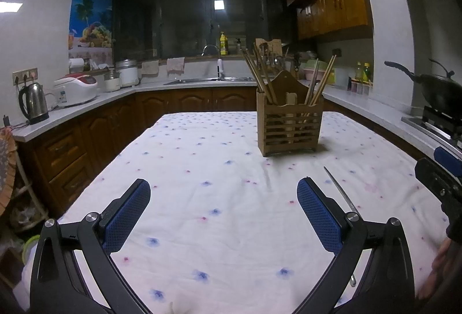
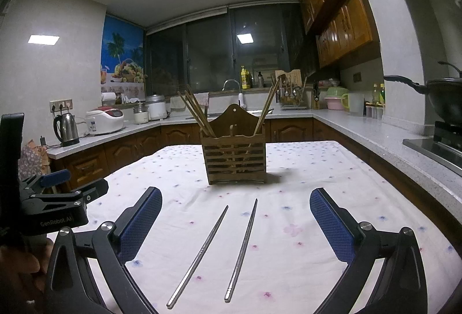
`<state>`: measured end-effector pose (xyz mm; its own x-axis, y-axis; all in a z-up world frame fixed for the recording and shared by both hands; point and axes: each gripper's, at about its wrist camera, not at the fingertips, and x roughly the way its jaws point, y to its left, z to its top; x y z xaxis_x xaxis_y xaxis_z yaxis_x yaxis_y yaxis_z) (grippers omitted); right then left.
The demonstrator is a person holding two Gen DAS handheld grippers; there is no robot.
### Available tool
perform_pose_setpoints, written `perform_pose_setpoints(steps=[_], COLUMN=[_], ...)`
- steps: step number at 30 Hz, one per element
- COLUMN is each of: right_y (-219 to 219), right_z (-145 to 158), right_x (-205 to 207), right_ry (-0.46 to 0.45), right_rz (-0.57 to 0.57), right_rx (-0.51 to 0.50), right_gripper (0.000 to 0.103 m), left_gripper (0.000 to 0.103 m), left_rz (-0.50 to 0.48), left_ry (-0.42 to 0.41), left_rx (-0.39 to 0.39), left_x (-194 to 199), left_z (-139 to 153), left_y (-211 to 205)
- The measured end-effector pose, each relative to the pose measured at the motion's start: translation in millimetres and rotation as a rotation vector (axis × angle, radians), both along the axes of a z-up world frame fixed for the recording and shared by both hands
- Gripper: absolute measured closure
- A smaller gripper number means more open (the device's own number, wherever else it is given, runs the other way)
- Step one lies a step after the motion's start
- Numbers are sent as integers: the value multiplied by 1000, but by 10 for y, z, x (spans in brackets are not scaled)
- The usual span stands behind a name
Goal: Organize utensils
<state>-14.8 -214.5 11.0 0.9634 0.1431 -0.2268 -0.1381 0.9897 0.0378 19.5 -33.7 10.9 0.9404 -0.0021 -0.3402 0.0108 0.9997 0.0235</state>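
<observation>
Steel chopsticks (image 2: 222, 253) flat on cloth between spread right gripper (image 2: 235, 198); left gripper (image 1: 223, 189) spread, empty.

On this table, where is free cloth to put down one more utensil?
Free: the cloth left of the wooden holder, toward the left claw. Also right of the holder. Crowded: between the right claw fingers, where two metal chopsticks lie.
</observation>
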Motion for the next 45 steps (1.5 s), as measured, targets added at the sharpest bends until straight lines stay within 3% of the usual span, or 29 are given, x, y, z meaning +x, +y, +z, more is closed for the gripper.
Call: perform_pose_setpoints(steps=[45], right_y=[46], right_z=[16], right_x=[6], right_ry=[0], right_rz=[1], right_rx=[4], right_gripper=[0], left_gripper=[0], left_rz=[-13], left_ry=[1], left_rx=[5], left_x=[13], left_z=[-13], left_y=[-14])
